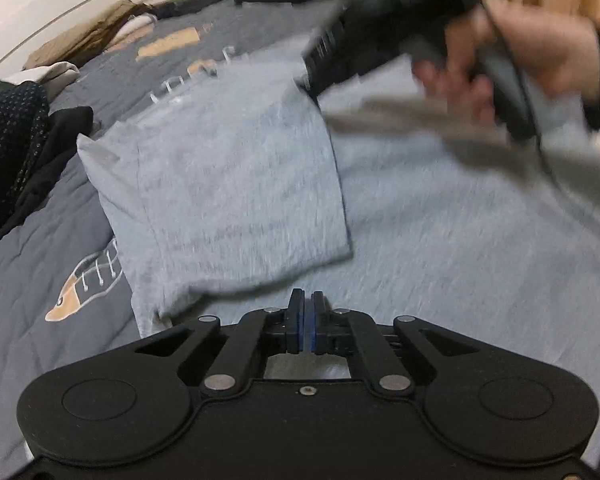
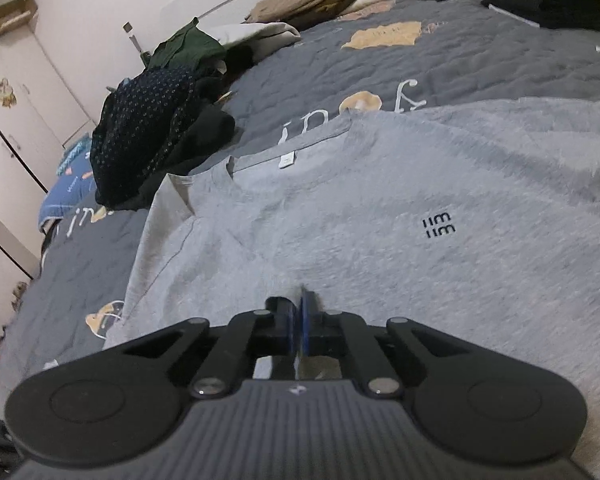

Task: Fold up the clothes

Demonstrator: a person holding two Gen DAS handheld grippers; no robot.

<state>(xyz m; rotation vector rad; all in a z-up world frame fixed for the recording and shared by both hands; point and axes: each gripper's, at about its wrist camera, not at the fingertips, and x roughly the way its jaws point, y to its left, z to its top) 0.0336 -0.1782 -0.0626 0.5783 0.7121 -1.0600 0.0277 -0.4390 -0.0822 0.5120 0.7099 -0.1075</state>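
Grey cotton T-shirt (image 2: 380, 216) was spread face up on the quilted bed (image 2: 460, 60), one sleeve (image 1: 228, 184) already folded inward.
Both claws were pressed fully together: the left claw (image 1: 306, 324) low over the shirt body, the right claw (image 2: 300, 328) apparently pinching a ridge of fabric, though the grip was hard to confirm. Such a hold was judged suited to lifting an edge for the next fold.

Grey quilt (image 2: 460, 60), white wardrobe (image 2: 16, 120)
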